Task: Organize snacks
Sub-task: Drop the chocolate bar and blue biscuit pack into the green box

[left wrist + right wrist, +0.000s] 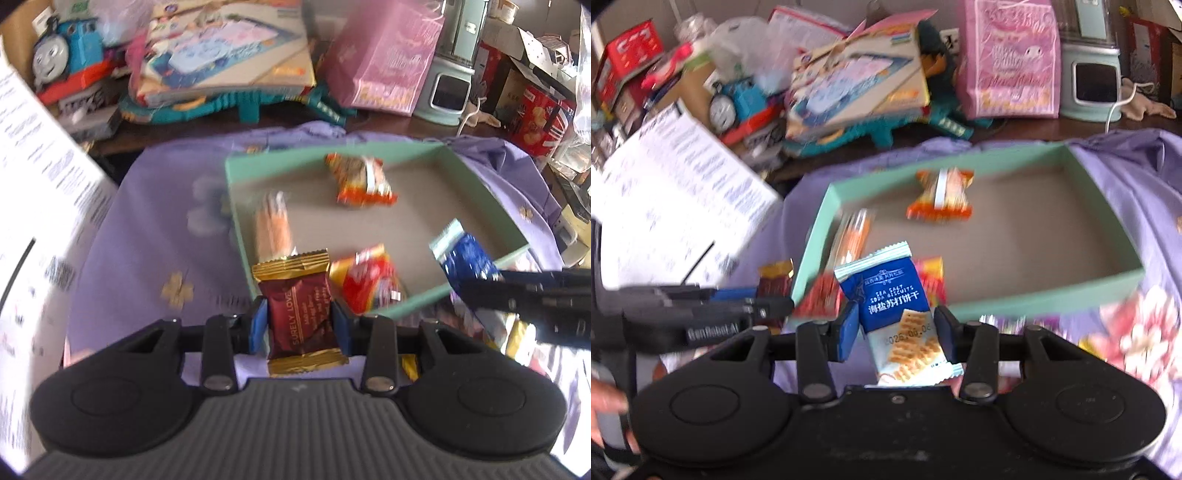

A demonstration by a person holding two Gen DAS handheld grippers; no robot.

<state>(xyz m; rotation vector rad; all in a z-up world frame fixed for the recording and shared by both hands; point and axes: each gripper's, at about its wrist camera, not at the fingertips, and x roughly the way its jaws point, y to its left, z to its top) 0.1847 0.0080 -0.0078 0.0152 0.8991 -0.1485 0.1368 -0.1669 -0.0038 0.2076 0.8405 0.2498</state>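
I'm holding a snack in each claw, both w/ jaws partly closed, pads pinching the wrappers at mid-body so the packs are hanging flat and aren't flopping.

Left gripper [300,325] is clamping the maroon-and-gold Surely Love cake pack [300,312] upright, gold crimp ends sticking out above and below the pads. Right gripper [895,334] is gripping the blue sea salt soda biscuit pack [886,295] slightly tilted, cracker-print end pointing back toward the cam.

Just ahead of both claws sits the mint-green box lid [236,221] on the purple cloth [147,221], serving as the collecting tray. Already lying inside it, fwd of the left claw: the orange-and-white packet [360,181] near the far wall, the long orange-striped packet [273,225] along the left wall, and the red-yellow packet [365,282] by the near wall.

My read: I'm carrying both packs toward the lid, approx over its near edge, so releases should be dropping them on bare floor at centre-right. More loose wrappers seem to be waiting under the right claw, too blurred to ID.
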